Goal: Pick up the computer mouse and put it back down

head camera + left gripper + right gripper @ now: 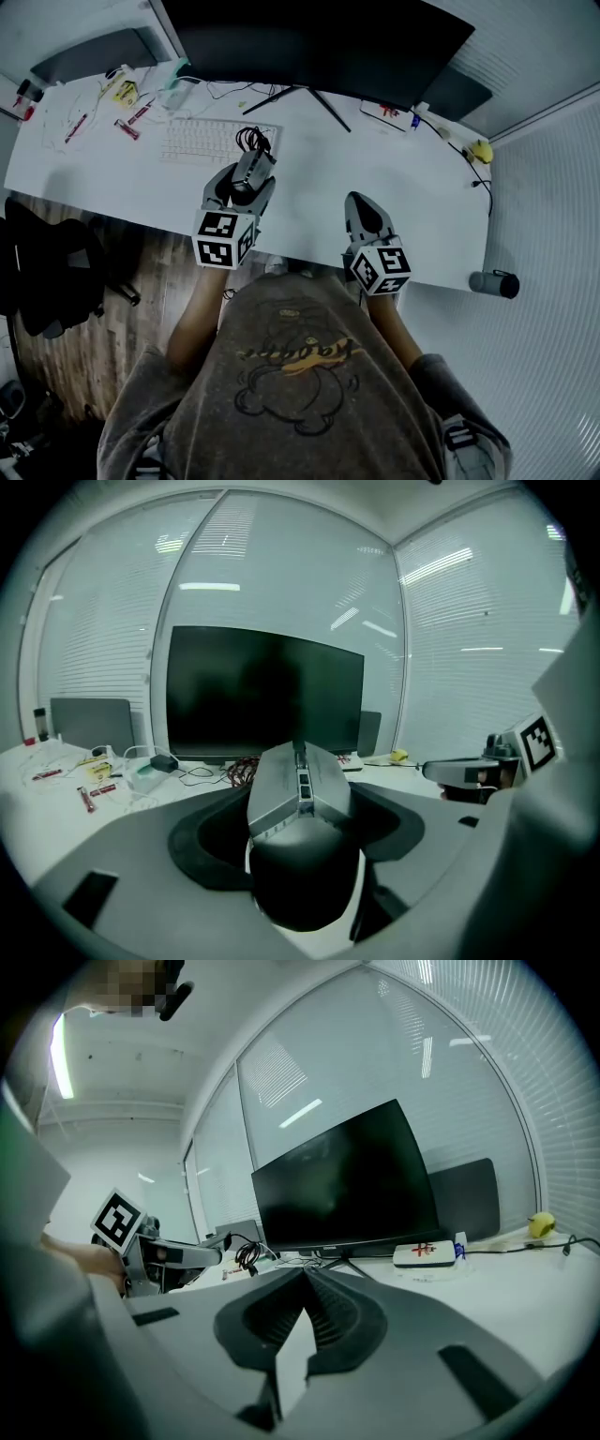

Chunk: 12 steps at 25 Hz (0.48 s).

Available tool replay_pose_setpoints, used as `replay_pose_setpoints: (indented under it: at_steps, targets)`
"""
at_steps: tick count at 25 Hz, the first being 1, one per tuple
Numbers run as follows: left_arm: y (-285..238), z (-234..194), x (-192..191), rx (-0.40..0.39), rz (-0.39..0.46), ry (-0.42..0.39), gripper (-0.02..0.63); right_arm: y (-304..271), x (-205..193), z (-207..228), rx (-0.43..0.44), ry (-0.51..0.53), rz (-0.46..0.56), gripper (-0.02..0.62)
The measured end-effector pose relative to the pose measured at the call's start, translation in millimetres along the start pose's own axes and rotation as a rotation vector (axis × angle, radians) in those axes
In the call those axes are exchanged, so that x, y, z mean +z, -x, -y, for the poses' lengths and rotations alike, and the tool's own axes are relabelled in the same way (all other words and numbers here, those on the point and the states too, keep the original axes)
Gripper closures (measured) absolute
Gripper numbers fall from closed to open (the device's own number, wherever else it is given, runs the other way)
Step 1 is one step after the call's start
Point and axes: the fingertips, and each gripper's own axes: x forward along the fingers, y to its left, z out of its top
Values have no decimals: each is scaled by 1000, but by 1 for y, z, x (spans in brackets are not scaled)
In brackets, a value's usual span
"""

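Note:
The black computer mouse (305,888) sits between the jaws of my left gripper (300,754), which are shut on it, their tips meeting beyond it. In the head view the left gripper (260,159) hangs over the white desk (309,169) near its front edge, just right of the keyboard, with the mouse (243,194) as a dark patch between the fingers. A black coil of cable (253,139) lies just past the fingertips. My right gripper (356,199) is shut and holds nothing, over the desk's front edge. Its jaws (305,1272) point toward the monitor.
A large black monitor (319,37) stands at the back, with a white keyboard (211,141) in front of it. Pens and small items (122,103) litter the far left. A white box (384,112), a yellow object (481,150) and a grey cylinder (495,283) are at the right. A black chair (56,272) stands at the left.

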Motion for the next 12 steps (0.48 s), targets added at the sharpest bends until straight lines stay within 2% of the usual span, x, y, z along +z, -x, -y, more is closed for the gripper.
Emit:
replay_pose_setpoints:
  at_steps: [12]
  targets:
    - [44,-42,-16,106,6,44,288,-19,-11,-38,79,13,-24,589]
